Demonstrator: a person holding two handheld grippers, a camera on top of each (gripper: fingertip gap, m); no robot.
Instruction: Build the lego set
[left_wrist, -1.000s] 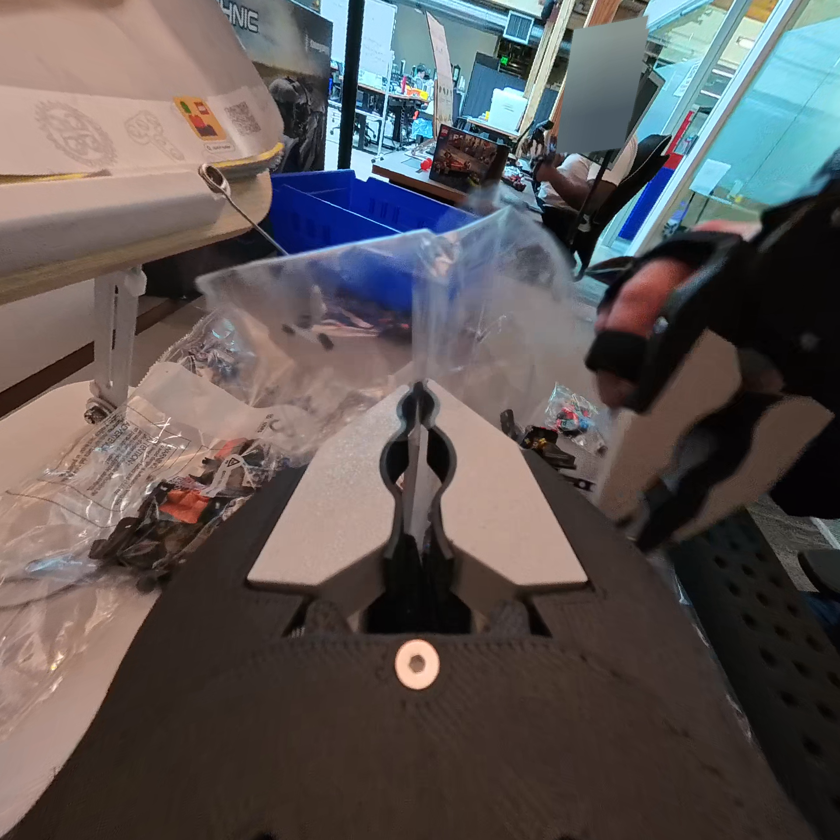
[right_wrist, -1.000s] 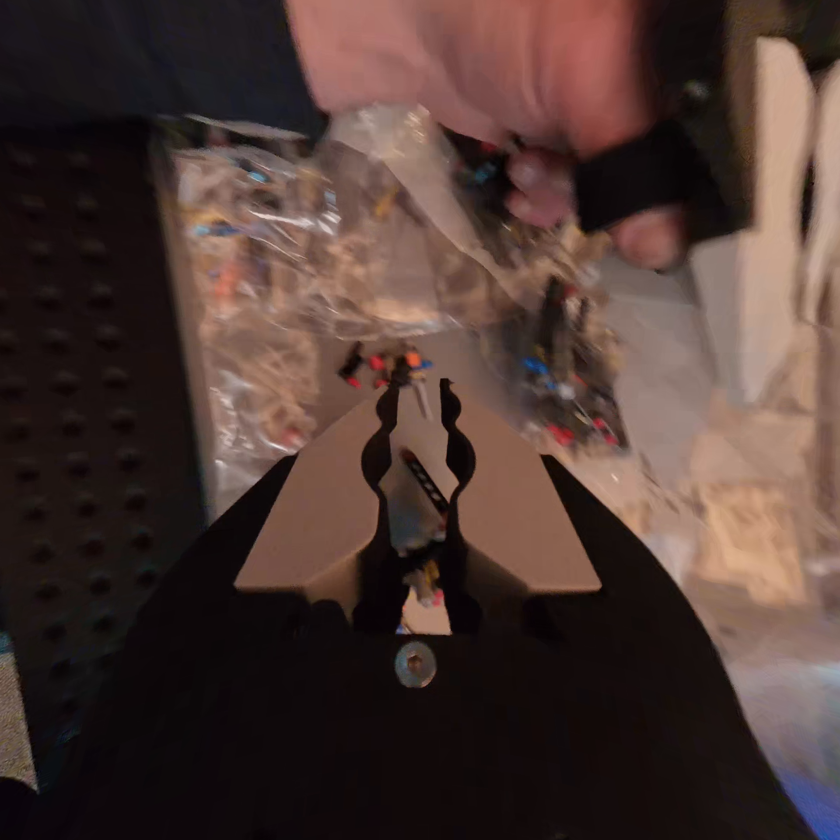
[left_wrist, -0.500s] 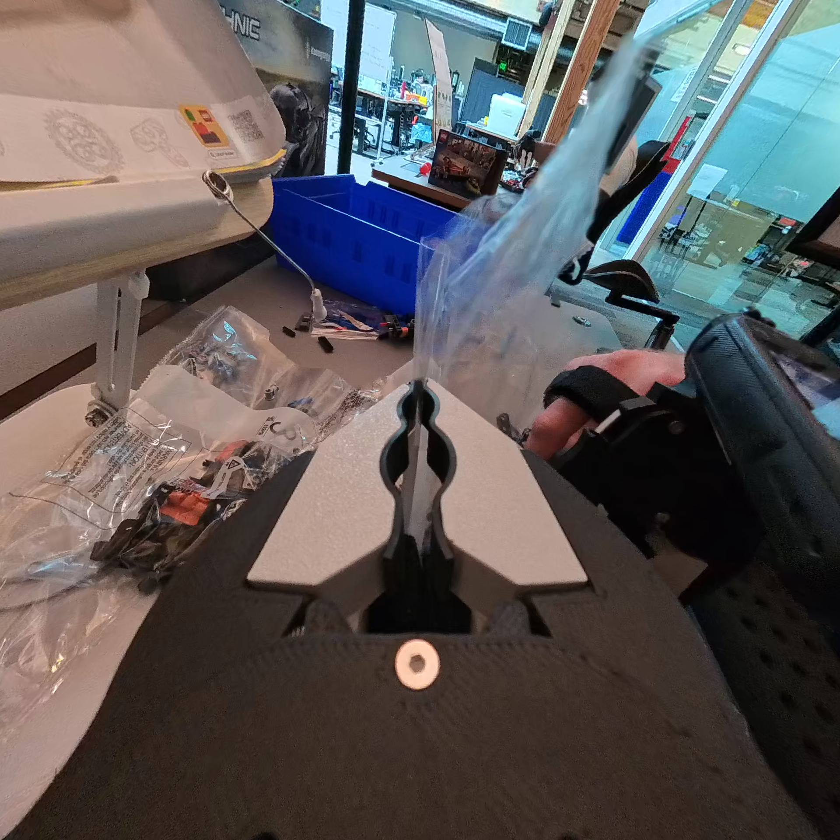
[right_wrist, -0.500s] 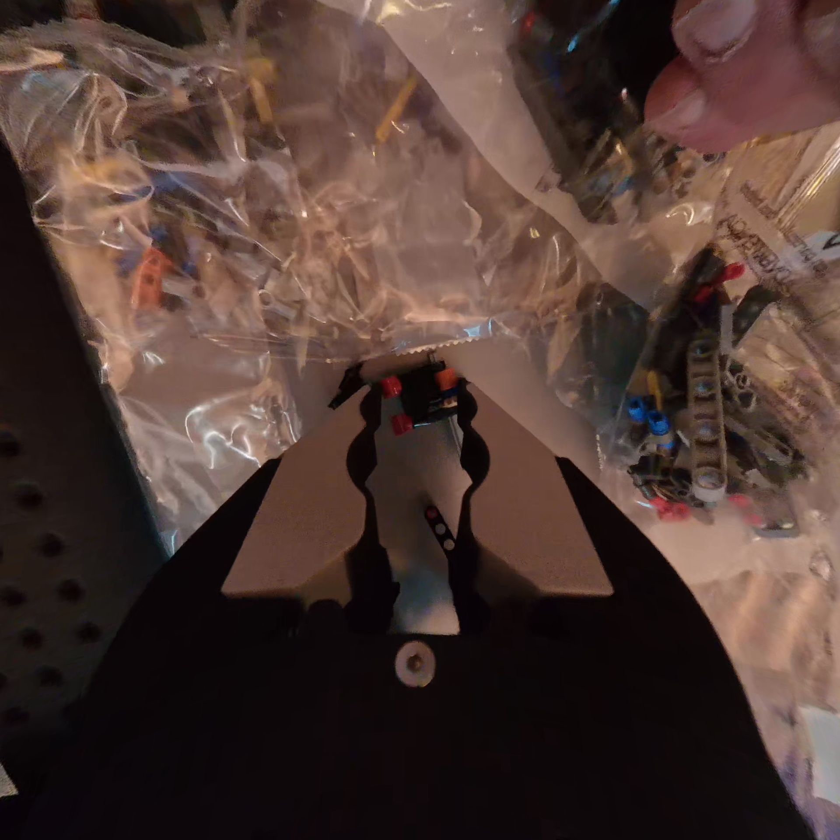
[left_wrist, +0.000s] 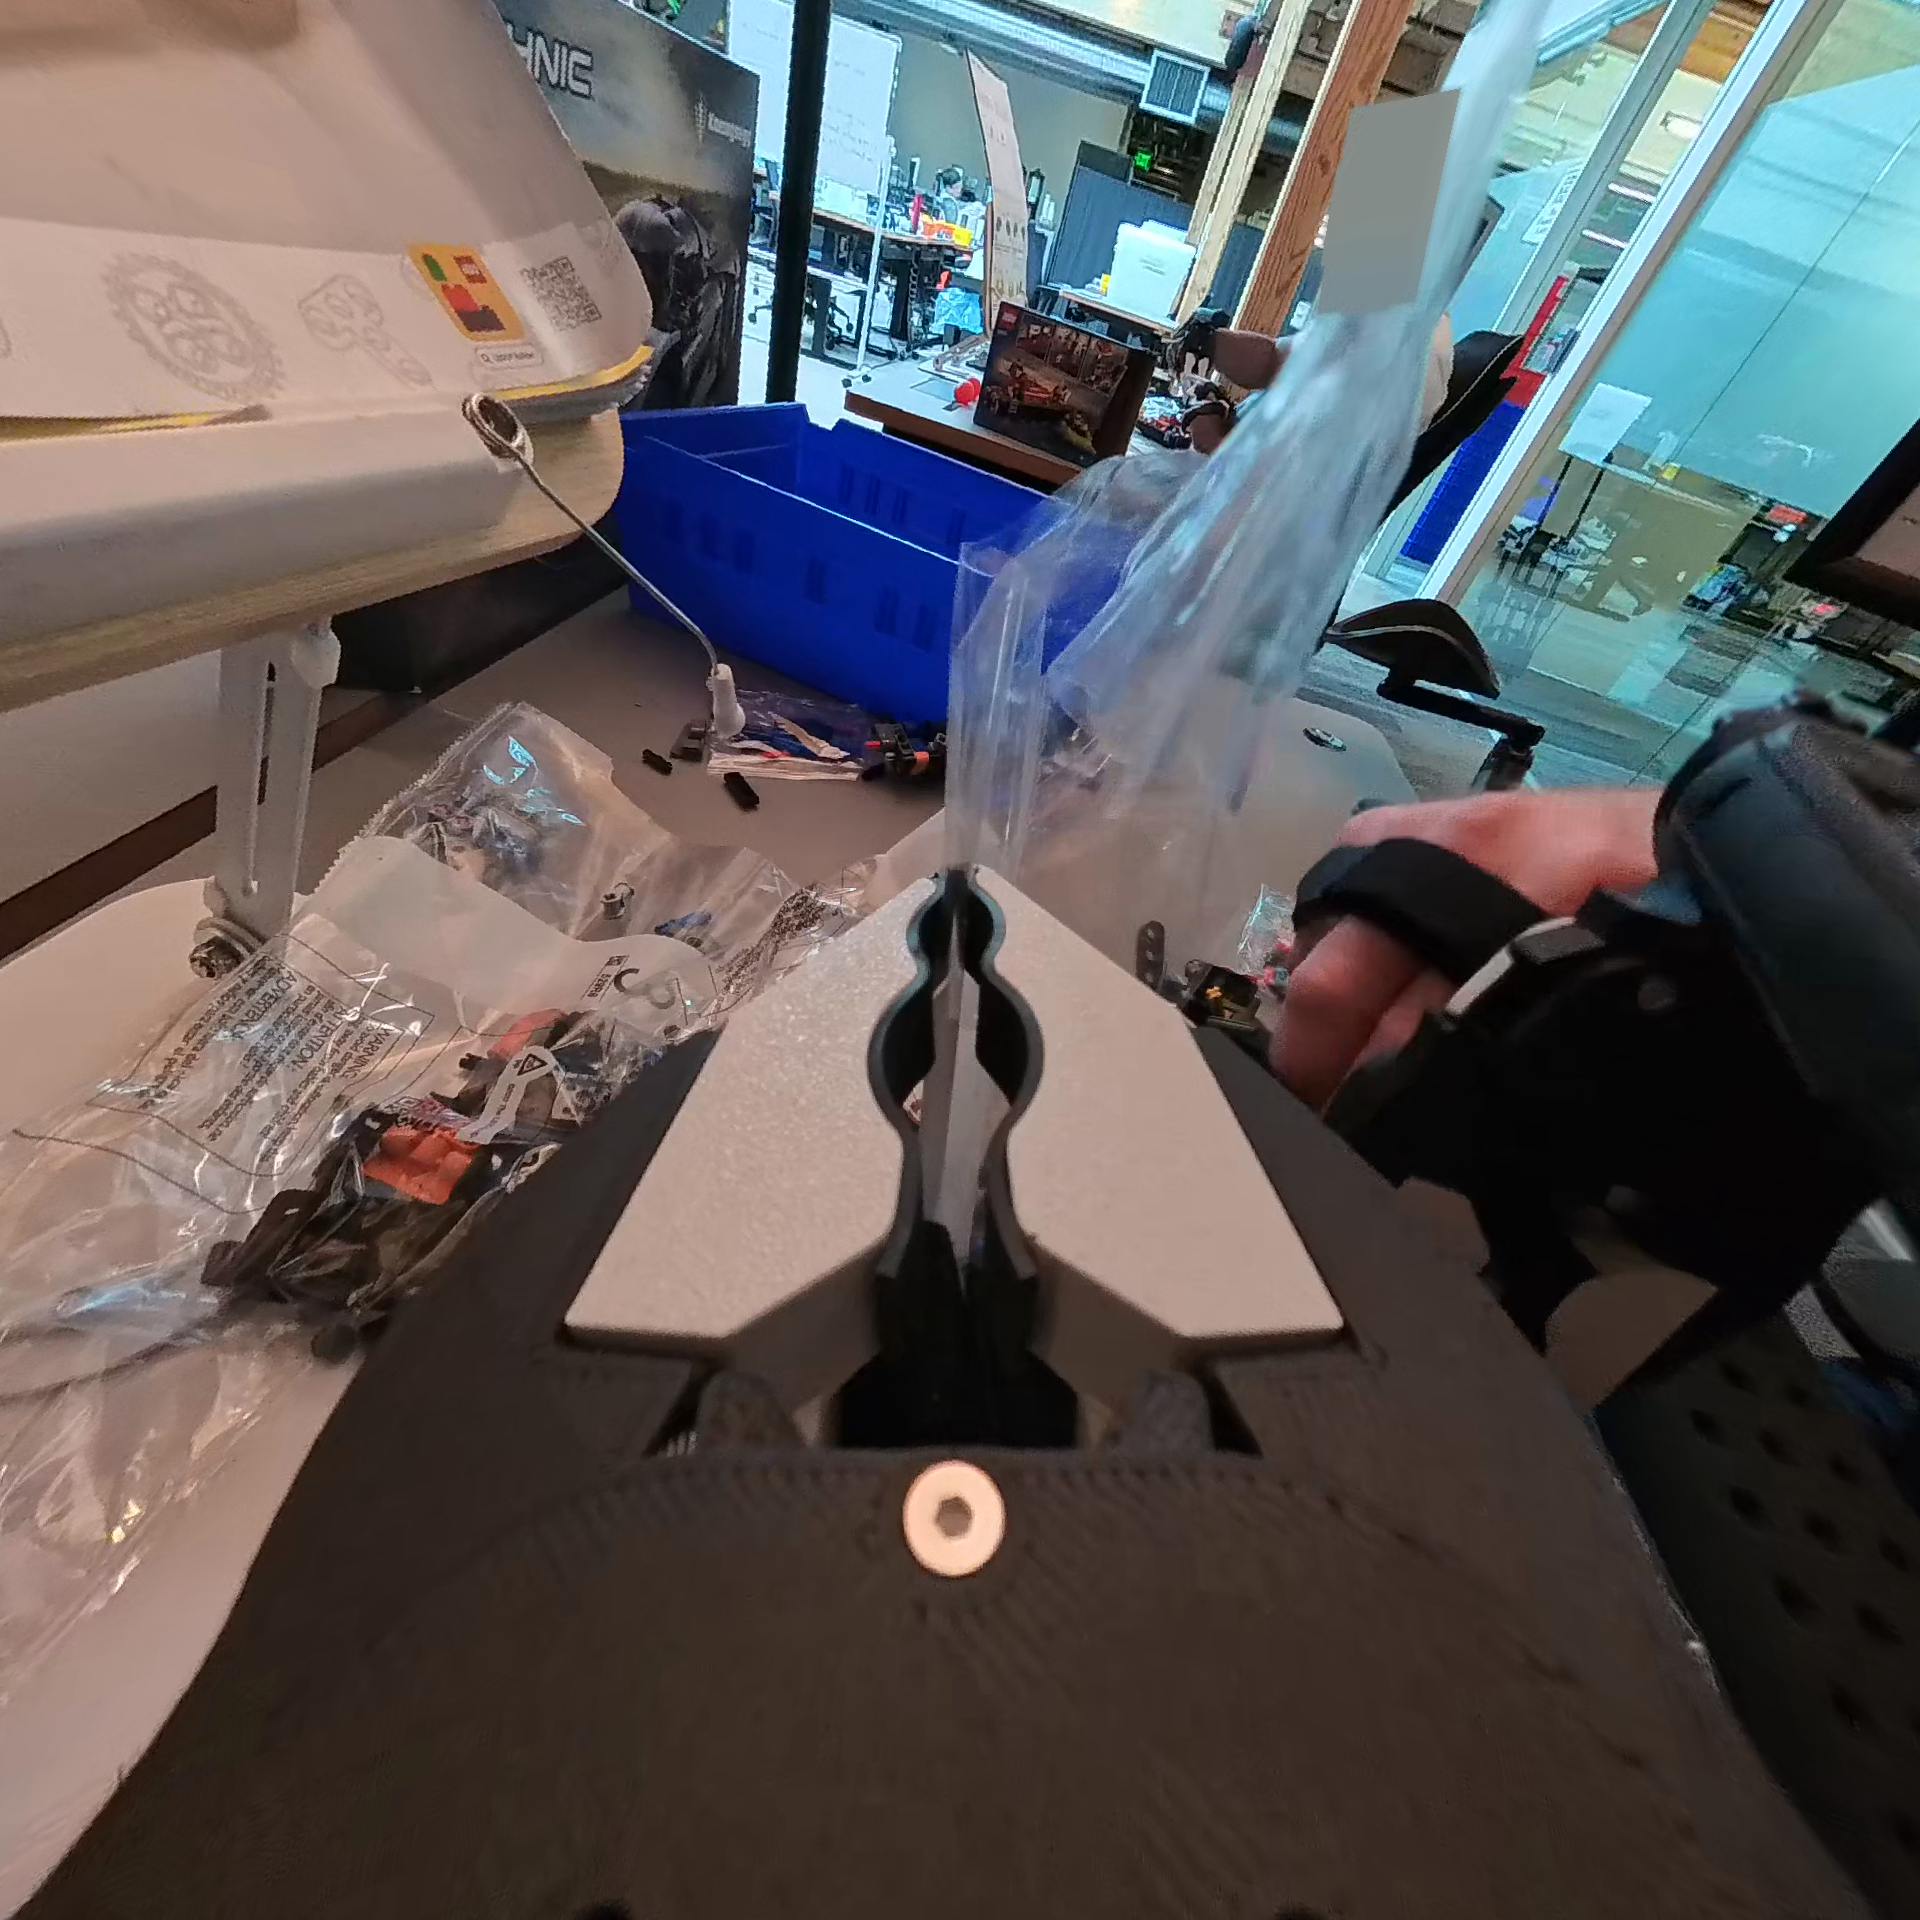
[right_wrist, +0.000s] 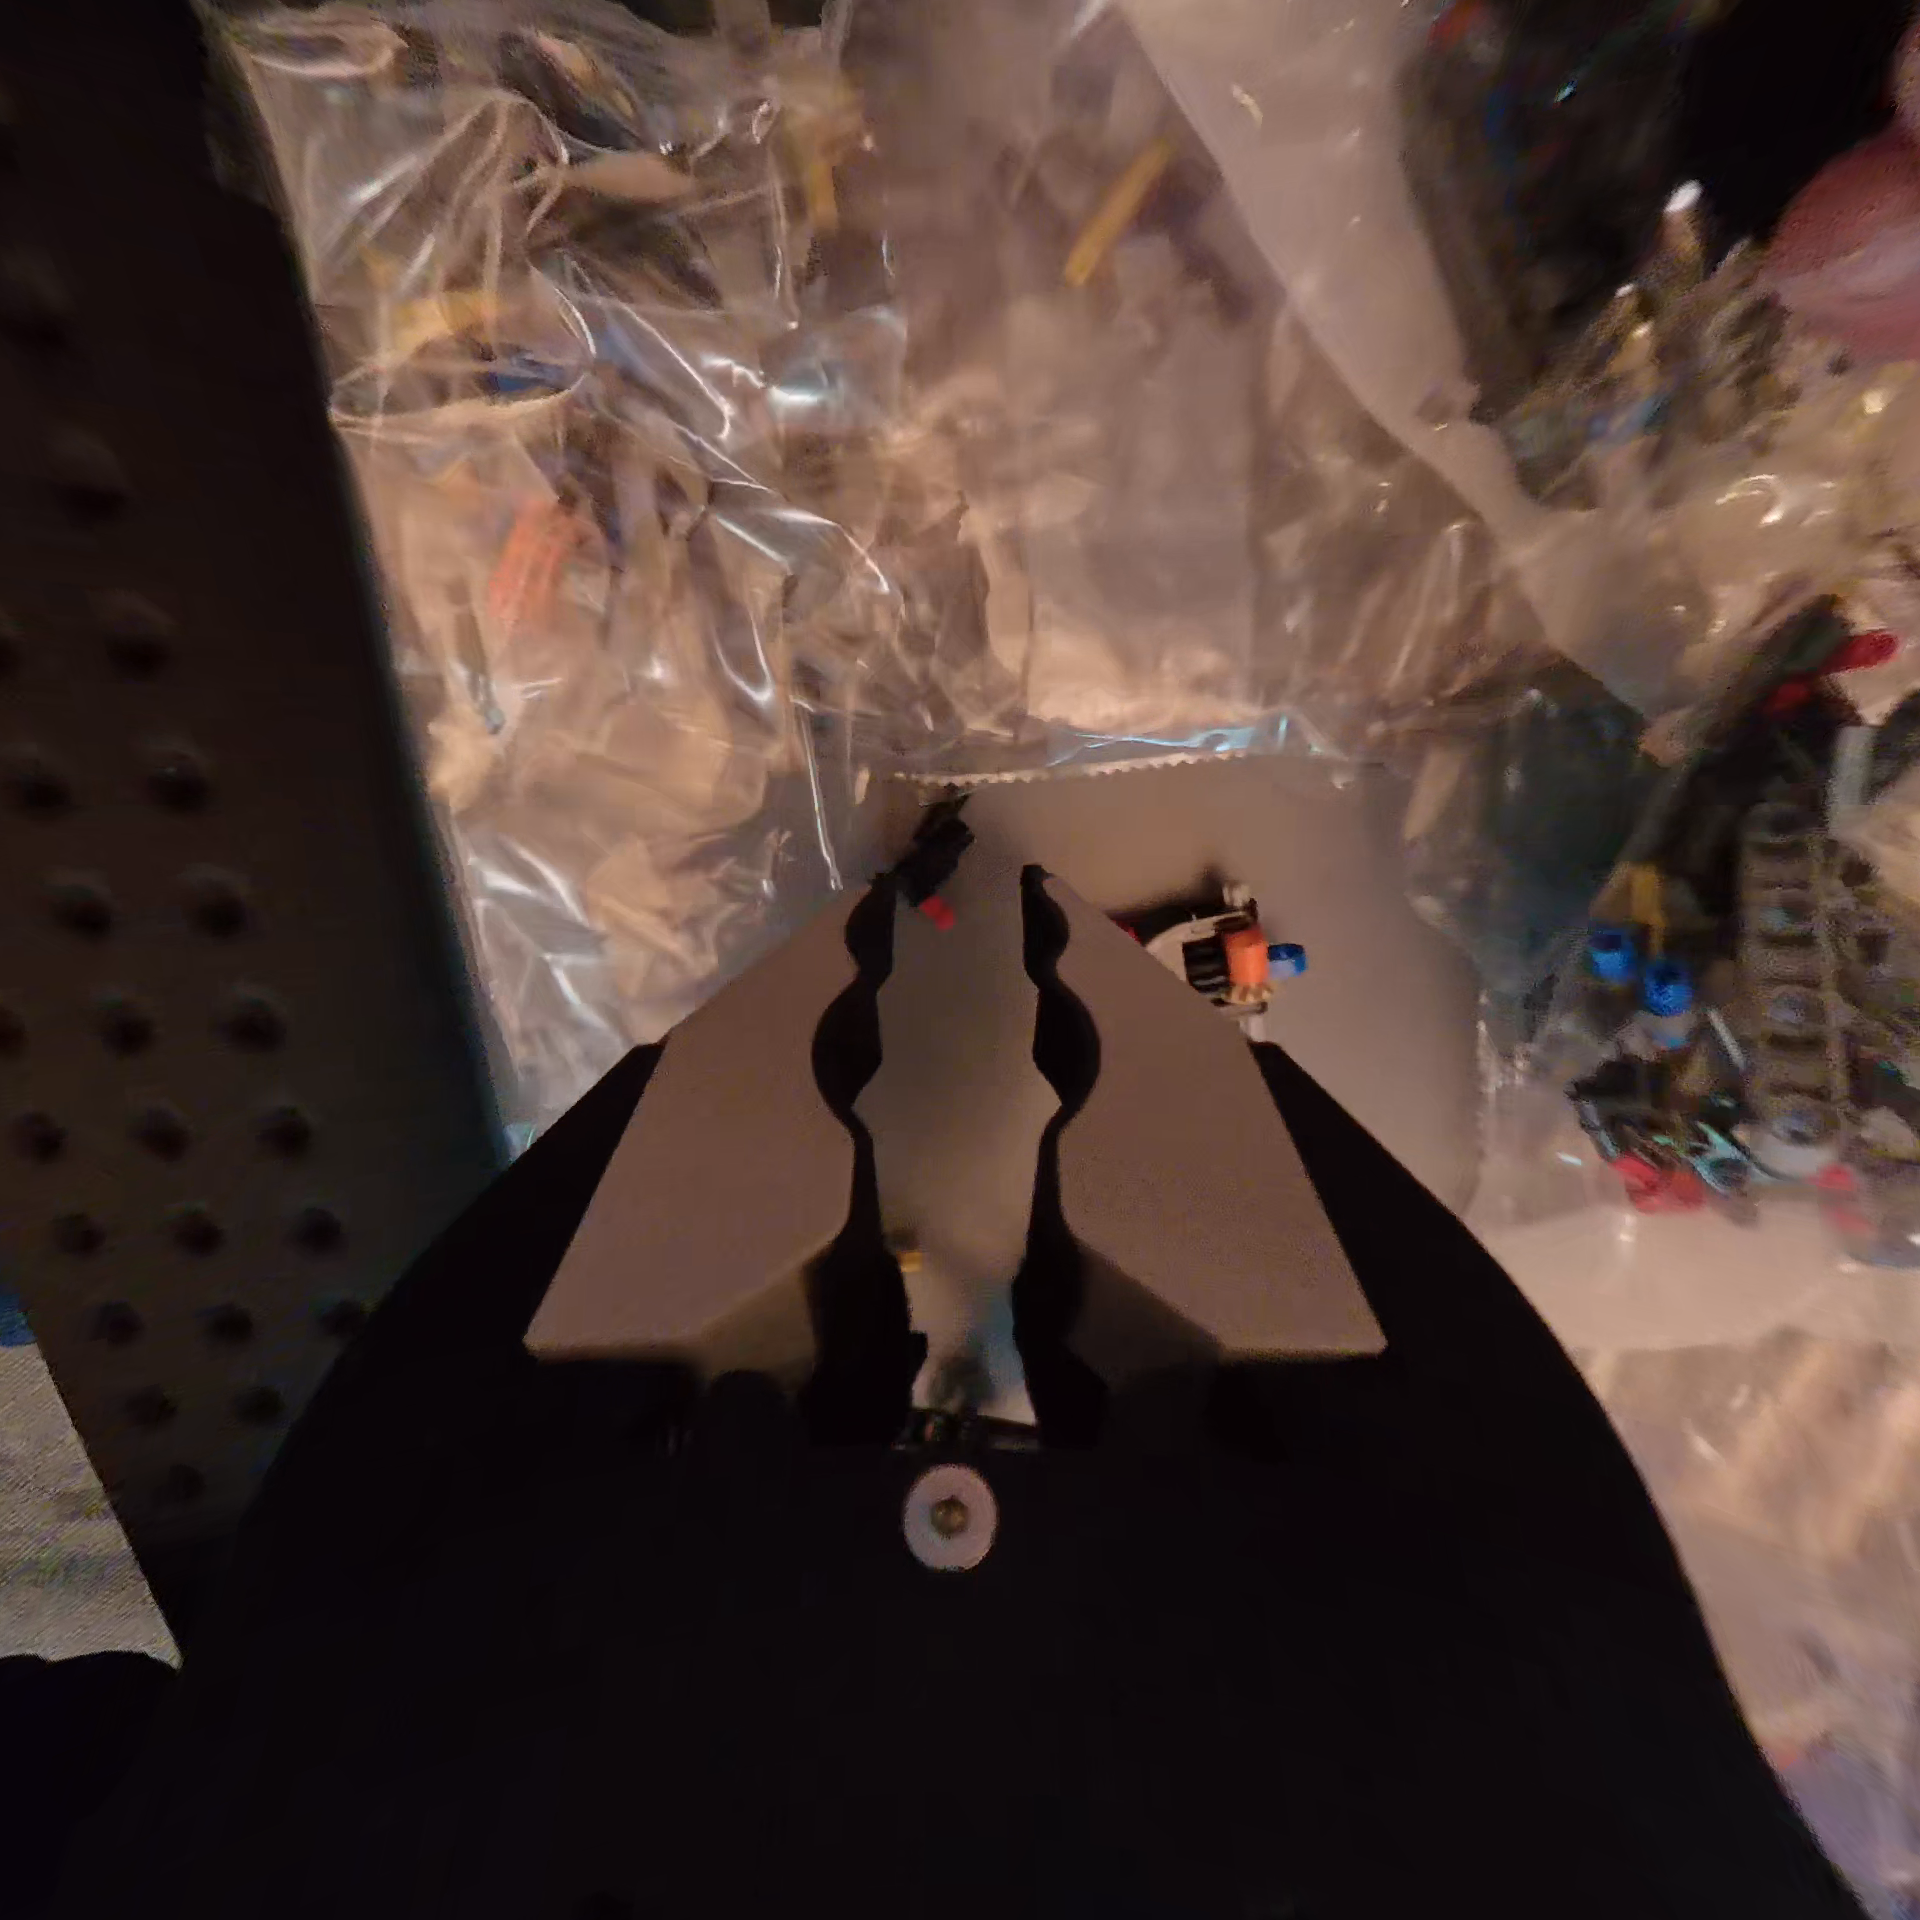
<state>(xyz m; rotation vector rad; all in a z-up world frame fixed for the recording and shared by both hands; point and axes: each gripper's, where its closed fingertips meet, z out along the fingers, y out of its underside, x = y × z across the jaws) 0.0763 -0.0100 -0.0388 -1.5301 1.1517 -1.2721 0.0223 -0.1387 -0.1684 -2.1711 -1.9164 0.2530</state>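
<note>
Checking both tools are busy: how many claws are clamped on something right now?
1. The left claw pinches an empty clear bag, held upright. The right claw hangs open above loose pieces.

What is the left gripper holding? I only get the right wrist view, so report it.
Observer: The left gripper is shut on a clear plastic bag that stands up from its tips.
Operator: Tell me where loose parts lie there.
Observer: Small black pieces lie on the grey table near a blue plastic bin.
Operator: Find the instructions.
Observer: A white printed booklet rests on a raised wooden stand, left.
</note>
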